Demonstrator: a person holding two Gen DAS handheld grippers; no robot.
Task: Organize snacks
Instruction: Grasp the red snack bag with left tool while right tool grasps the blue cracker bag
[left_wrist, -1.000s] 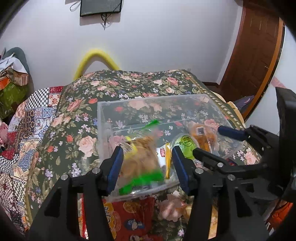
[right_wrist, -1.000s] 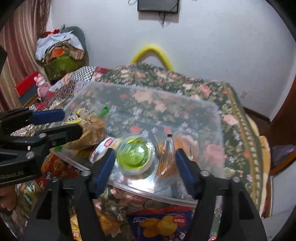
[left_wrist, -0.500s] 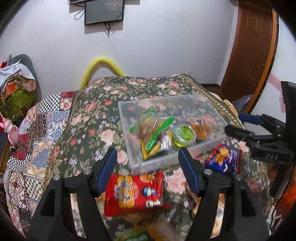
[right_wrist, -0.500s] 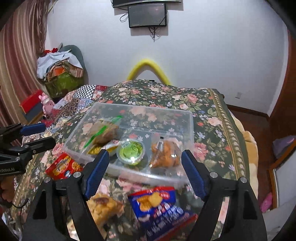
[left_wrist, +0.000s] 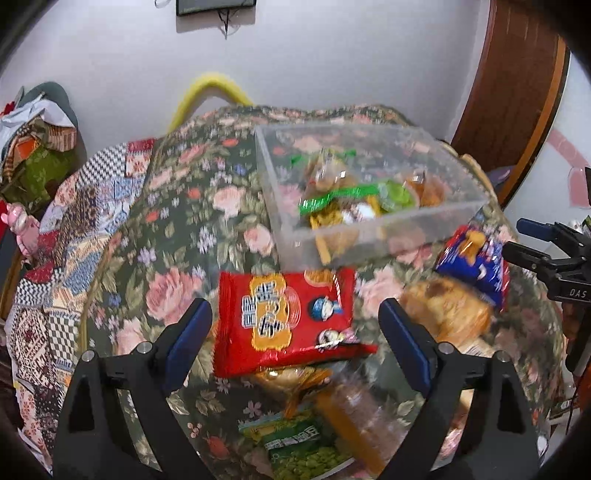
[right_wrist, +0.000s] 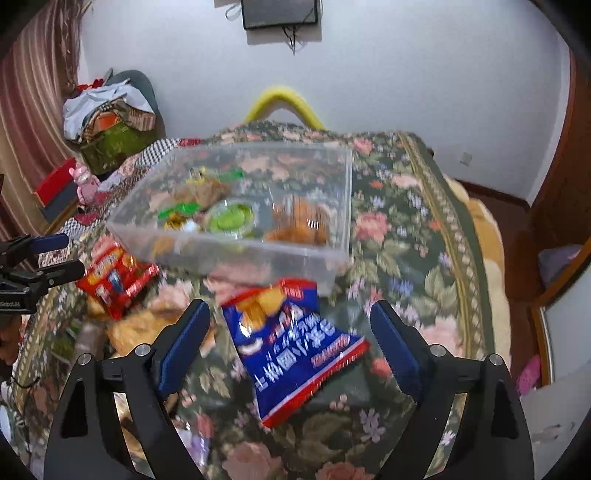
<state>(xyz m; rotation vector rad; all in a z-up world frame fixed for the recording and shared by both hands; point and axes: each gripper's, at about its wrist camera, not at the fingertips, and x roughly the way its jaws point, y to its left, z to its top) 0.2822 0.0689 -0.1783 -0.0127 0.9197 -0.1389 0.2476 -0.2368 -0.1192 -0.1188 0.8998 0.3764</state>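
Observation:
A clear plastic box (left_wrist: 373, 229) (right_wrist: 236, 243) stands on the floral bedspread and holds a green-sealed snack bag (left_wrist: 332, 181), a green jelly cup (right_wrist: 231, 219) and an orange snack pack (right_wrist: 301, 221). A red snack packet (left_wrist: 288, 317) (right_wrist: 110, 277) lies in front of the box, between the fingers of my open left gripper (left_wrist: 295, 339). A blue snack packet (right_wrist: 291, 343) (left_wrist: 474, 258) lies between the fingers of my open right gripper (right_wrist: 290, 343). Both grippers hover above the bed, empty.
A green pea packet (left_wrist: 303, 443) and clear bags of golden snacks (left_wrist: 447, 314) lie near the front. The yellow curved headboard (right_wrist: 282, 101) and white wall are behind. A pile of clothes (right_wrist: 110, 110) is at left, a brown door (left_wrist: 517, 92) at right.
Both grippers have pulled back and up from the box. The left one has let go of the green-sealed bag, which now lies in the box. Both jaws have opened wider.

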